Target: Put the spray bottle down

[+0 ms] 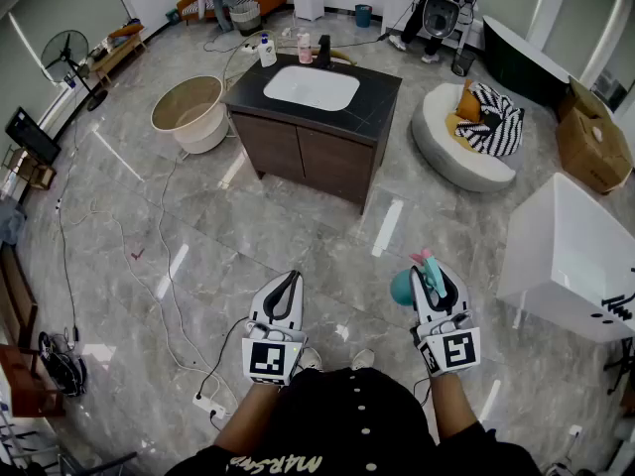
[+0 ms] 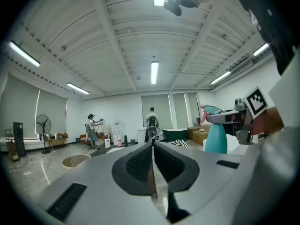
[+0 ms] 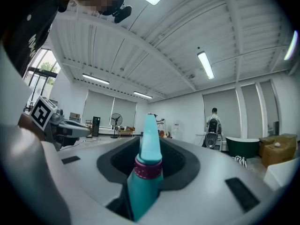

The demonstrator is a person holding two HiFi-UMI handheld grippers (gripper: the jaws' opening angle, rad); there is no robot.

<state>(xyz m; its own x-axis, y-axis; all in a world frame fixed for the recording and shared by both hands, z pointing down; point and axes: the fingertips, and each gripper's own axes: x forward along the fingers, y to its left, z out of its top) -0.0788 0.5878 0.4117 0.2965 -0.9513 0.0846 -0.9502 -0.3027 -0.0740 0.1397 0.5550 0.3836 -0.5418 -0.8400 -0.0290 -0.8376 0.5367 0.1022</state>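
Note:
A teal spray bottle (image 1: 403, 286) with a pink trigger is clamped in my right gripper (image 1: 435, 274), held level above the floor at the lower right of the head view. In the right gripper view the bottle (image 3: 144, 172) stands between the dark pads (image 3: 176, 161), its pink collar and teal head rising ahead of the jaws. My left gripper (image 1: 290, 280) hangs level beside it, to the left, with its jaws closed together and nothing between them (image 2: 152, 149). From the left gripper view the bottle (image 2: 216, 137) shows at the right, apart from that gripper.
A dark vanity with a white sink (image 1: 312, 87) stands ahead, with small bottles (image 1: 267, 50) at its back edge. A round tub (image 1: 190, 113) lies left of it, a round white seat (image 1: 464, 152) to the right, a white tub (image 1: 571, 251) near right. Cables and a power strip (image 1: 207, 404) cross the floor.

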